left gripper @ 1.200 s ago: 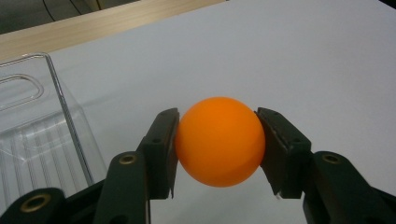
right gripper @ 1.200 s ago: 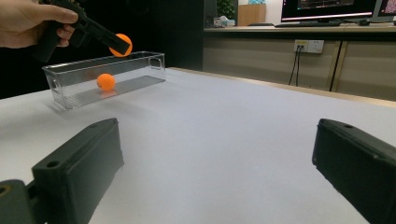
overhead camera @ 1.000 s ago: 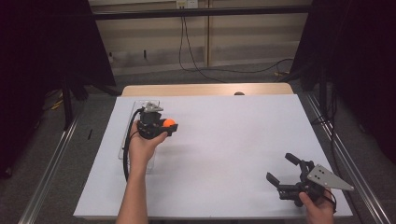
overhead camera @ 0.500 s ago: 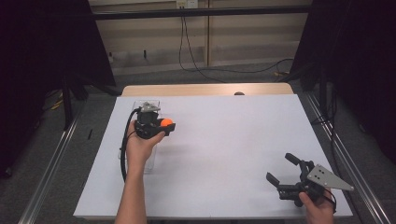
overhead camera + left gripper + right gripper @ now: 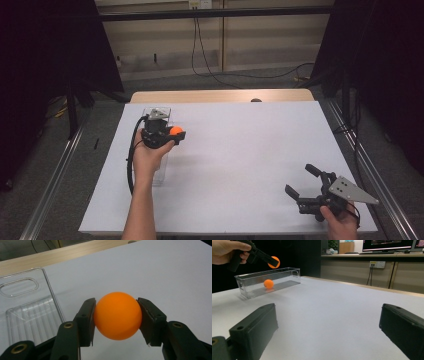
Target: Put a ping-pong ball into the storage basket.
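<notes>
Left hand-held gripper (image 5: 117,315) clamped on orange ball (image 5: 117,315) above clear box (image 5: 268,282) with second ball (image 5: 268,283).

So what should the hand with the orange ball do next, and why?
Probably ease the left gripper sideways until it is over the clear box. Its jaws clamp the orange ball beside the box, above the white table, and a second ball already lies inside.
</notes>
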A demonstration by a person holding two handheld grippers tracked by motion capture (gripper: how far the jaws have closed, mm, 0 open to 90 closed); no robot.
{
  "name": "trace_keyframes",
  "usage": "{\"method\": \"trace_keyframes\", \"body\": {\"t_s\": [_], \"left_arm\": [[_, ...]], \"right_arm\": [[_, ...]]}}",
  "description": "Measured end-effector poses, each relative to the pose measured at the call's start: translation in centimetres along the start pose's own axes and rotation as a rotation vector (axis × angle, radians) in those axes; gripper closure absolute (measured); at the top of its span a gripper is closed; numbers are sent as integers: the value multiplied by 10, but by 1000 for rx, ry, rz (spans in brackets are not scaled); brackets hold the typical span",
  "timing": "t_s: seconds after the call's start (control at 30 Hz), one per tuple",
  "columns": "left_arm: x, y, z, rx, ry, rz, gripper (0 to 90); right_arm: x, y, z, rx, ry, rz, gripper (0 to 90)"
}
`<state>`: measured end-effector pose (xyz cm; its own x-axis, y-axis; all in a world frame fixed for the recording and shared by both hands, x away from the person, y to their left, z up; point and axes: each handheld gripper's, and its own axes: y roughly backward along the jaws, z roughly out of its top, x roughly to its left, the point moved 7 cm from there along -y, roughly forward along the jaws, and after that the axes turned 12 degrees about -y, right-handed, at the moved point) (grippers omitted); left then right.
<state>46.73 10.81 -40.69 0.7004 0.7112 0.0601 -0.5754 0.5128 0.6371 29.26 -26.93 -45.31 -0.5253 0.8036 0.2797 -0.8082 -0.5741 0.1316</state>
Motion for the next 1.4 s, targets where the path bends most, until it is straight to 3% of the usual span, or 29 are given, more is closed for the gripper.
{"method": "trace_keyframes", "body": {"t_s": [0.07,0.3,0.4,0.53,0.63,0.7,0.77,0.93,1.1,1.4], "left_arm": [[0,0,1,-13,16,5,510],[3,3,-1,-3,0,7,510],[3,3,0,-17,21,15,510],[6,6,-1,-6,4,15,510],[6,6,-1,-22,23,21,510],[8,8,-2,-9,8,19,510],[9,8,-2,-20,25,28,510],[12,10,-4,-4,8,31,510],[13,10,-4,-17,27,40,510],[18,14,-6,-12,25,51,510]], "right_arm": [[0,0,0,1,0,1,12],[0,0,0,0,0,0,12],[0,0,0,1,1,1,12],[0,0,0,0,1,1,12],[0,0,0,-1,0,0,12],[0,0,0,0,1,1,12],[0,0,0,0,1,1,12],[0,0,0,0,0,0,12],[0,0,0,0,1,1,12],[0,0,0,-1,0,0,12]]}}
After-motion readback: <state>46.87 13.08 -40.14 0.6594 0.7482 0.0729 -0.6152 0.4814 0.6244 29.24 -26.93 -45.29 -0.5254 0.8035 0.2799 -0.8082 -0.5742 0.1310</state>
